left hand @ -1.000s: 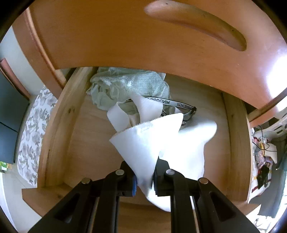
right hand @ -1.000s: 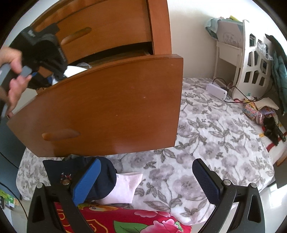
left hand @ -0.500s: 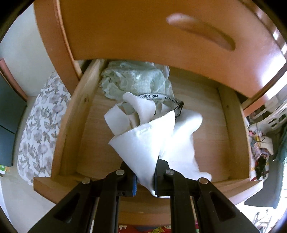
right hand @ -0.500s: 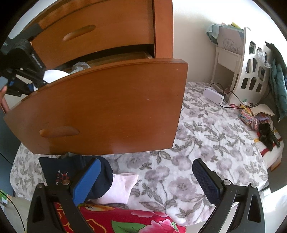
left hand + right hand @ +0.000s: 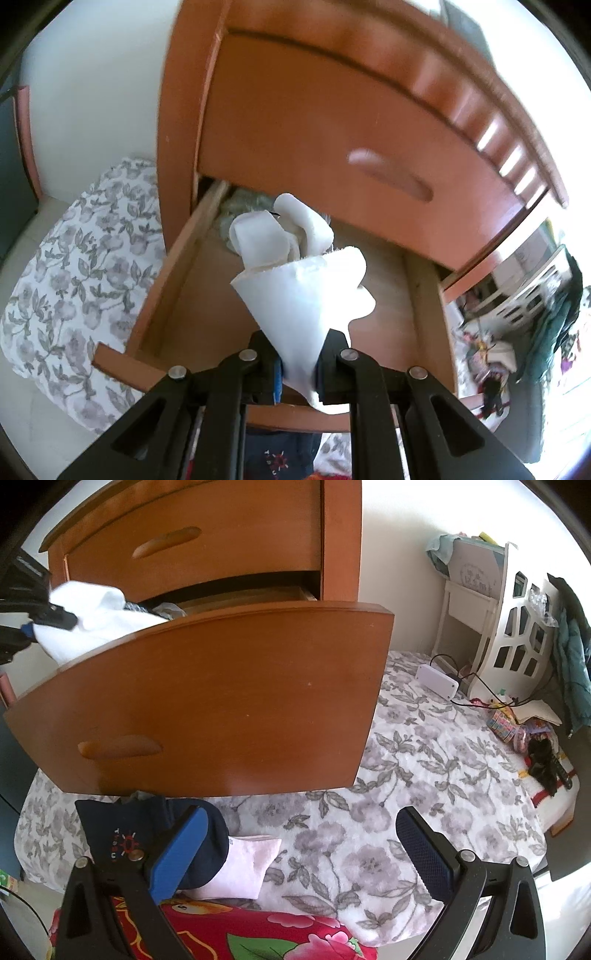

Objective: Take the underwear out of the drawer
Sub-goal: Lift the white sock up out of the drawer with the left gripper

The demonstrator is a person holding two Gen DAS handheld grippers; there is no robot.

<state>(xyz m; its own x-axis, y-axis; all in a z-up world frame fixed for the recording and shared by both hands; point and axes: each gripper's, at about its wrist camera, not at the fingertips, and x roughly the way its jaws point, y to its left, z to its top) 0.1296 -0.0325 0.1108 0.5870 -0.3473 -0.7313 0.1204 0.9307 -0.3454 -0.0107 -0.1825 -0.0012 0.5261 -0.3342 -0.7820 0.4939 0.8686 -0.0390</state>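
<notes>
Two left fingers (image 5: 334,354) clenched on white underwear (image 5: 306,291) above open drawer (image 5: 192,295), right fingers (image 5: 421,853) released

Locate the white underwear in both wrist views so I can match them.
Left wrist: white underwear at centre, pinched between the left gripper fingers.
Right wrist: far left, upper part, above the drawer front.
Shared landmark: open drawer.

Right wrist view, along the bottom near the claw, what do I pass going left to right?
Navy garment → pale pink sock → bare flowered bedspread → red-striped white cloth with a black item on it.
</notes>
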